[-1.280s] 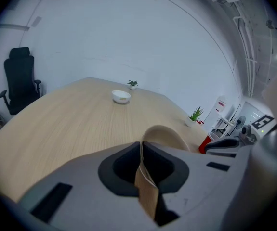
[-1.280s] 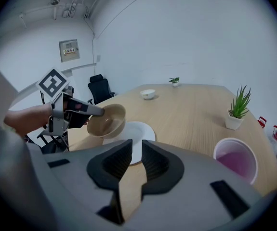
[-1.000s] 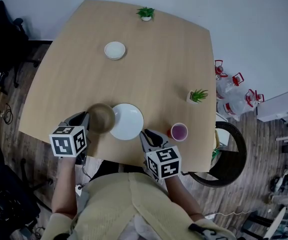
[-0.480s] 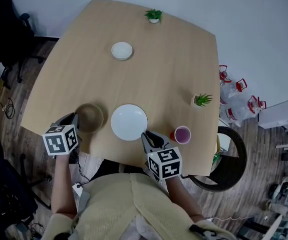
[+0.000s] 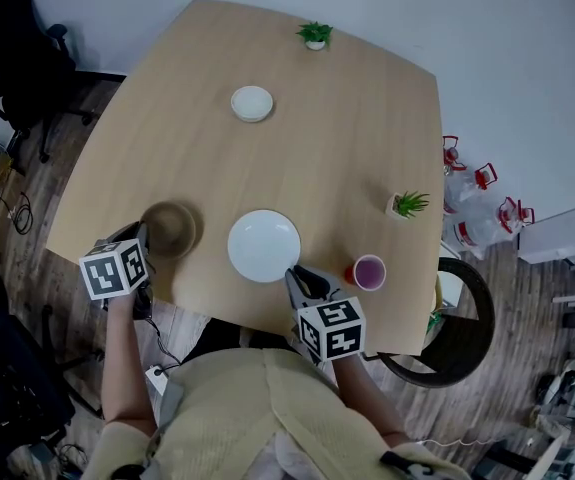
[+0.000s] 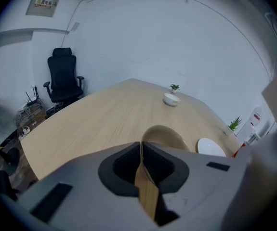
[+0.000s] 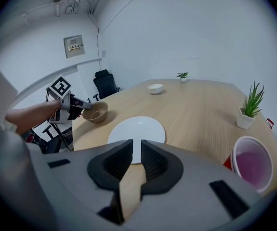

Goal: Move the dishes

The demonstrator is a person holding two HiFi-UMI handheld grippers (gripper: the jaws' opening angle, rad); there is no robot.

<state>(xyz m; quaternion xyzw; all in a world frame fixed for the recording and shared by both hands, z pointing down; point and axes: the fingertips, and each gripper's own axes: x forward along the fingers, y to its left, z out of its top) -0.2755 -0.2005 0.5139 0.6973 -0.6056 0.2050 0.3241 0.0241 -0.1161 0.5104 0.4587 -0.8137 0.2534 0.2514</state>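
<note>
Where left gripper (image 6: 141, 146) clamps, bowl (image 6: 165, 135) rim

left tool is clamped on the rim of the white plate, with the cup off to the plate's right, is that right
Not quite. The left tool is clamped on the rim of the brown bowl, not the white plate. The left gripper view shows the bowl's rim pinched between its jaws, and the plate lies free beside the bowl. The cup does stand to the plate's right.

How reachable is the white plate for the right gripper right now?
Probably yes. The right gripper points at the plate from just short of its near rim, with nothing between them. The cup stands off to the other side, out of the way.
</note>
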